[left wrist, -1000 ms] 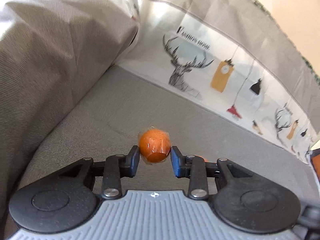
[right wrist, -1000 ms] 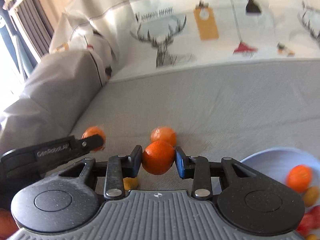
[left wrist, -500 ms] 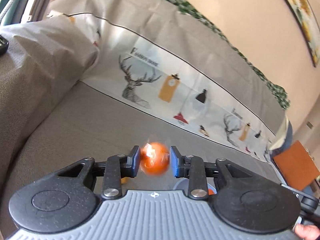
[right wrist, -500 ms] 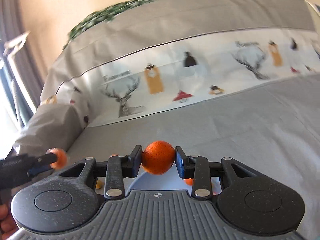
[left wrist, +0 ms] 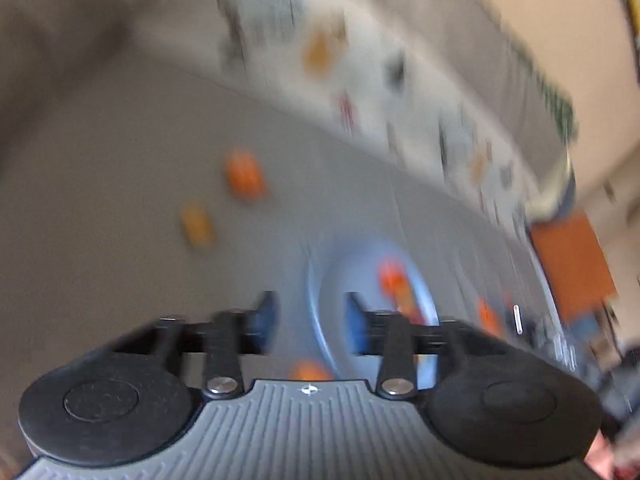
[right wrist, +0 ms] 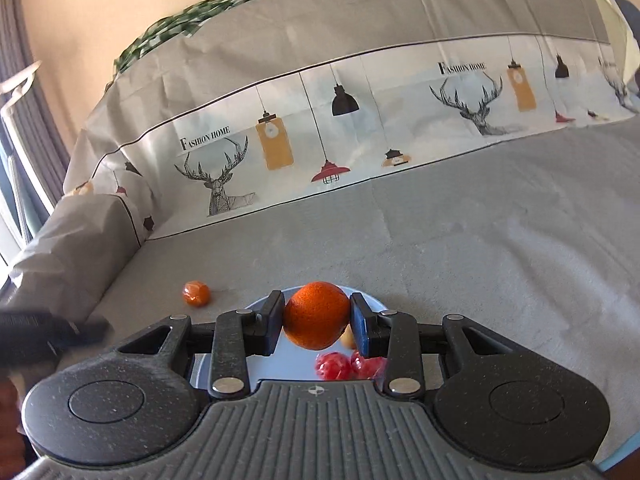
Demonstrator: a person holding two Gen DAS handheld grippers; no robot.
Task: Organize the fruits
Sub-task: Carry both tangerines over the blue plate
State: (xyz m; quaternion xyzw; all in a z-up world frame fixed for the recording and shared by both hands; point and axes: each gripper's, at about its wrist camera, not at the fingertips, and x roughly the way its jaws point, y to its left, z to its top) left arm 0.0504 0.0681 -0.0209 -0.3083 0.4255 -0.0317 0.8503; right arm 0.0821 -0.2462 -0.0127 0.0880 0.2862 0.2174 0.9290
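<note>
The left wrist view is blurred by motion. My left gripper [left wrist: 310, 320] is open, its jaws opening with nothing between them, above the near rim of a blue plate [left wrist: 320, 320]. A small orange blob [left wrist: 308, 370] shows just below the jaws. An orange fruit [left wrist: 244, 176] and a yellow fruit [left wrist: 196, 224] lie on the grey sofa seat. My right gripper [right wrist: 316, 320] is shut on an orange [right wrist: 316, 312], held over the blue plate [right wrist: 256, 364]. Red fruits [right wrist: 332, 366] and a pale one [right wrist: 348, 338] lie in the plate.
A wrapped orange fruit [right wrist: 196, 293] lies on the seat left of the plate. The deer-print backrest [right wrist: 320, 128] runs along the far side and a grey armrest [right wrist: 72, 248] rises at the left. An orange-brown box [left wrist: 572, 264] stands off to the right.
The left gripper has let go of its wrapped orange fruit, its jaws have spread, and it has swung towards the plate. The right gripper has carried its orange over the plate.
</note>
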